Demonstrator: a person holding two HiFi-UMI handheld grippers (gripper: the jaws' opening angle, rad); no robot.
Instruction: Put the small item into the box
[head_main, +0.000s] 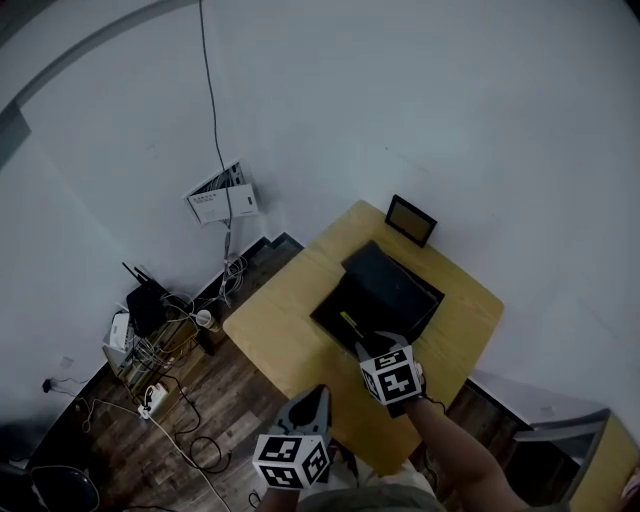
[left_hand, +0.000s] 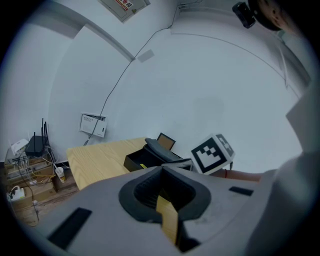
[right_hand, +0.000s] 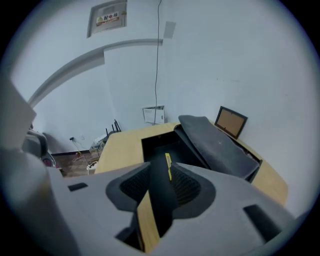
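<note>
Item (right_hand: 168, 165) lies inside open box (right_hand: 152, 147). Right gripper (right_hand: 160, 168) over its near edge, jaws apart, empty. Left gripper (left_hand: 160, 170) nearer, jaws closed, empty. Placing looks done; only withdrawal left.

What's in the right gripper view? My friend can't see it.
The right gripper, jaws apart and empty, points at a thin yellow item lying inside an open black box on a wooden table. The dark lid rests tilted at the box's right, and a small frame stands behind by the wall.
</note>
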